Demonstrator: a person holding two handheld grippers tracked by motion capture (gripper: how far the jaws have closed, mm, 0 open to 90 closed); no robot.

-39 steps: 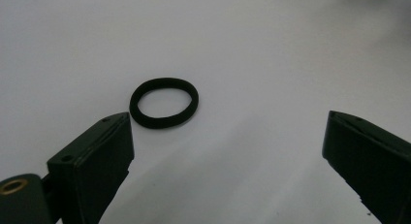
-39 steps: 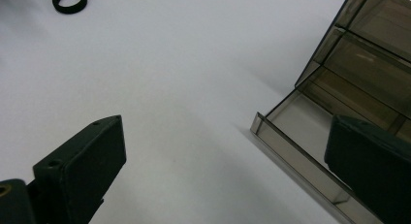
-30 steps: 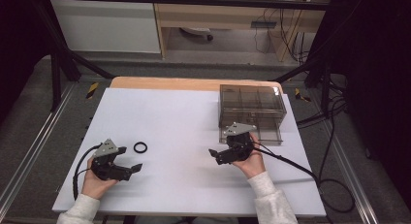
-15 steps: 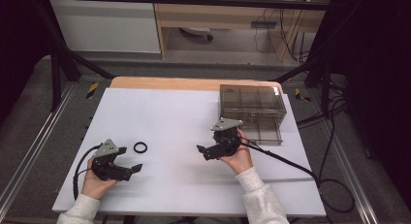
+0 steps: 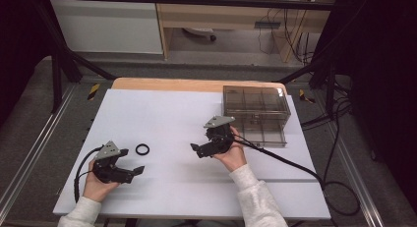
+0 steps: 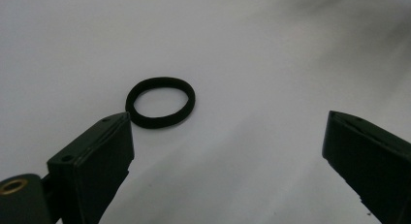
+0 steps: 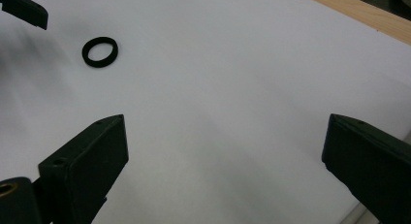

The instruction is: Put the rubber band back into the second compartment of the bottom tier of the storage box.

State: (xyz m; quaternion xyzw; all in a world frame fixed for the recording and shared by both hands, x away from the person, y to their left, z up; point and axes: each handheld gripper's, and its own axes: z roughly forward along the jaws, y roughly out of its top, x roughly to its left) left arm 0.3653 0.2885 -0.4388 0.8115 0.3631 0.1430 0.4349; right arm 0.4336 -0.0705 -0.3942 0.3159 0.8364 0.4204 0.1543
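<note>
We can read no text, label, brand or number anywhere here: the white table top [image 5: 172,119], the clear compartment box [image 5: 255,106] and the black ring [image 5: 142,149] all carry no writing we can make out.

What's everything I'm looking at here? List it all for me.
ring: one, black, flat on the white sheet just ahead of the left gripper, touching nothing
compartment box: one, clear smoky brown with a lid, at the far right of the sheet
white sheet: one, covers the table top
table: one, wooden edge showing at the far side
left gripper: one, black, jaws wide apart, nothing between them
right gripper: one, black, jaws wide apart, near the box, pointing toward the ring
cables: two, black, trailing from the grippers
hands: two, with white sleeves
</note>
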